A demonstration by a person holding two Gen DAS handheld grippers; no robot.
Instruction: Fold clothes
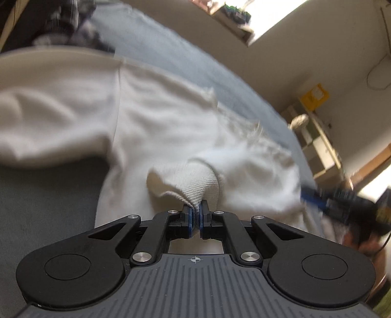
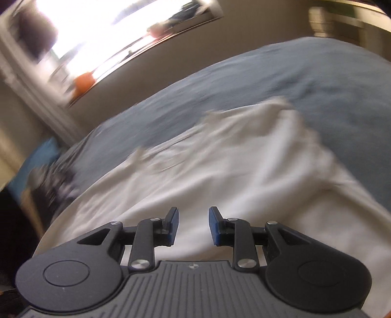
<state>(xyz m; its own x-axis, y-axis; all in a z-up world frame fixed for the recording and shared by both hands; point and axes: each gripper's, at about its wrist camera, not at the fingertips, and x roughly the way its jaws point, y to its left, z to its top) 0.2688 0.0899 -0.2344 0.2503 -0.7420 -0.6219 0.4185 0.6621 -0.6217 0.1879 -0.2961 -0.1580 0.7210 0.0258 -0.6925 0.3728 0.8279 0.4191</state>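
White knit fabric, one garment (image 1: 156, 117): a pale sweatshirt-like piece spread over the blue-grey bed (image 1: 171, 51), filling the centre and left of the left wrist view. Its body is smooth with soft creases; one ribbed cuff (image 1: 195, 188) sits at lower centre, its weave in fine parallel ridges. One seam runs vertically at left of centre.

Left gripper (image 1: 195, 216): clenched on that ribbed cuff, the blue pads pressed together with the fabric edge pinched between them. Black linkage arms, four silver pivot pins visible on each side's pair, ribbed grey housing at the bottom edge with one small crosshair mark. No readable writing on it.

Right gripper (image 2: 193, 226): released, jaws apart, nothing between the blue pads; the garment (image 2: 220, 171) lies beneath and beyond it, heavily motion-blurred. In the left wrist view the right gripper (image 1: 325, 200) shows at the right edge as a dark, blue-tipped blur just beside the garment's edge.

Bed cover: matte, finely textured, blue-grey, filling the upper right of the right wrist view (image 2: 305, 73).

Background, counted: one bright window (image 2: 117, 27) at upper left of the right wrist view, one orange object (image 2: 84, 80) on its sill, too blurred to identify. One yellow box (image 1: 315, 95) on a pale shelf unit (image 1: 317, 144) at right of the left wrist view; its label is not legible. One dark patterned item (image 1: 66, 22) at upper left, blurred.
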